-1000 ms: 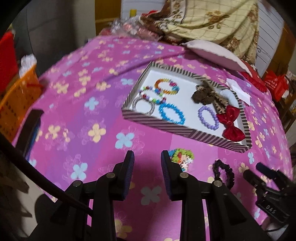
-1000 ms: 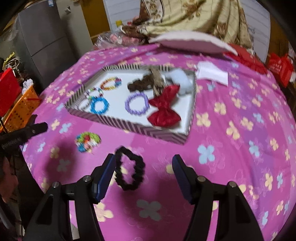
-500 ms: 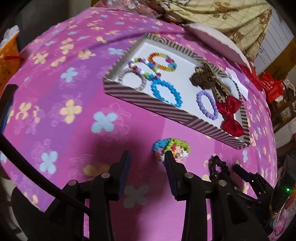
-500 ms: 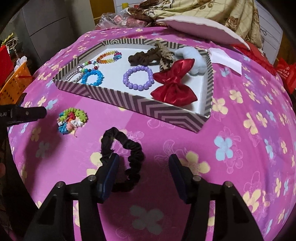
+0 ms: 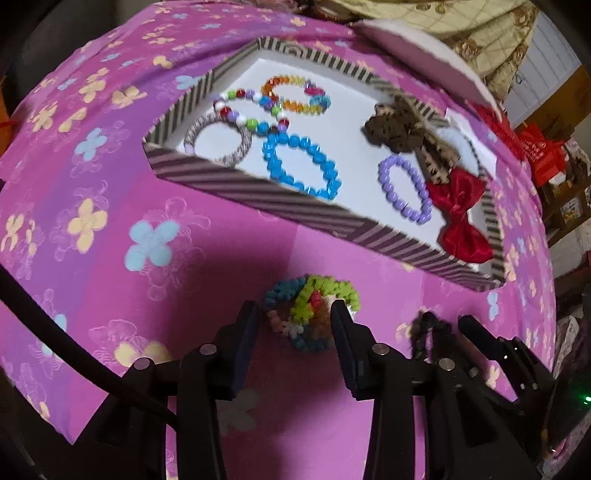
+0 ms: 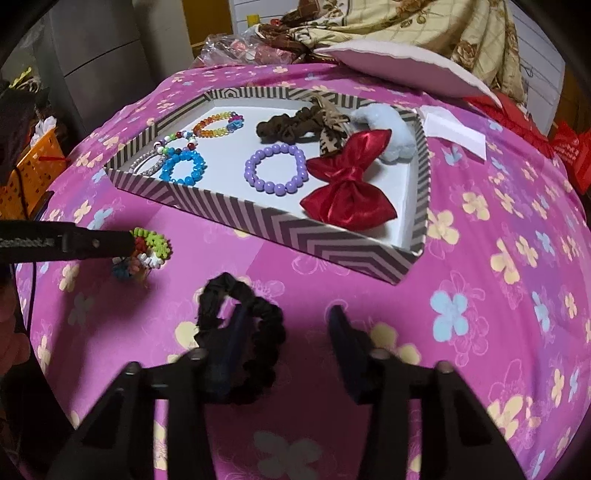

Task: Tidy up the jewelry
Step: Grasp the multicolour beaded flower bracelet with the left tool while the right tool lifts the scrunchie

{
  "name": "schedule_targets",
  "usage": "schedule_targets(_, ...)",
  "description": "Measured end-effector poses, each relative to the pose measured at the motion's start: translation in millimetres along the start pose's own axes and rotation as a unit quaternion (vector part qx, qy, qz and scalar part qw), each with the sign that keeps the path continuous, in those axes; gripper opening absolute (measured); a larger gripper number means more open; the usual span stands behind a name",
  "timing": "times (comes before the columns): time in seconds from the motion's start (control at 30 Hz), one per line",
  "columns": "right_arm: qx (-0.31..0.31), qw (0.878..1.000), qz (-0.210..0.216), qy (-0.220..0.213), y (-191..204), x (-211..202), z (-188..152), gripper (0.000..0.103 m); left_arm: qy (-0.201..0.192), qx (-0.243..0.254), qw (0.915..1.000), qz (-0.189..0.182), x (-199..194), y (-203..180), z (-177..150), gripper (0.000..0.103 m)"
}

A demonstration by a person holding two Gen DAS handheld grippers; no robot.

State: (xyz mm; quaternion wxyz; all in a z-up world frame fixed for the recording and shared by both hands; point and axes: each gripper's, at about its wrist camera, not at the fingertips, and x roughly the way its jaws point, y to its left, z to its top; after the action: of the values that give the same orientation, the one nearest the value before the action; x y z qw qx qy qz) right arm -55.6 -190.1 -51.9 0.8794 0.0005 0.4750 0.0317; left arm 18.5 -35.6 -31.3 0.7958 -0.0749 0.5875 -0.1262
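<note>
A multicoloured bead bracelet (image 5: 310, 314) lies bunched on the pink floral cloth in front of the striped tray (image 5: 295, 206). My left gripper (image 5: 295, 325) points down over it with a finger on each side; its jaws are closing and do not press it. In the right wrist view a black scrunchie (image 6: 269, 332) lies on the cloth. My right gripper (image 6: 288, 328) is closing, its left finger inside the scrunchie's loop, one side of the loop between the jaws and a gap to the right finger. The tray (image 6: 295, 229) holds bead bracelets and a red bow (image 6: 347, 184).
A pink cushion (image 6: 399, 66) and a beige patterned blanket (image 6: 406, 26) lie behind the tray. A white card (image 6: 454, 134) sits right of it. An orange basket (image 6: 33, 166) stands off the left edge, red bags (image 6: 569, 155) at the right.
Both grippers came down to the cloth. The left one now straddles the multicoloured bracelet. The right one's jaws narrowed, and its left finger went into the scrunchie's loop.
</note>
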Motion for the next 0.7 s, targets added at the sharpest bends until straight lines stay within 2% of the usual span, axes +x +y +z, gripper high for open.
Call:
schedule_targets(0.03, -0.001, 1.000, 0.003, 0.000, 0, 0, 0, 0.023, -0.006, -0.002, 1.0000, 0.003, -1, 1, 0, 0.036)
schedule_targets(0.1, 0.000, 1.000, 0.010, 0.001, -1, -1, 0, 0.012, -0.002, -0.002, 1.0000, -0.003, -1, 4, 2, 0.035)
schedule_targets(0.27, 0.005, 0.999, 0.034, -0.015, -2, -17, 2, 0.010, -0.029, 0.001, 0.9995, -0.015, -24, 9, 5, 0.034)
schedule_targets(0.7, -0.020, 0.997, 0.042, -0.067, 6, -74, 38, 0.010, -0.084, 0.025, 0.9956, -0.031, -92, -4, 23, 0.034)
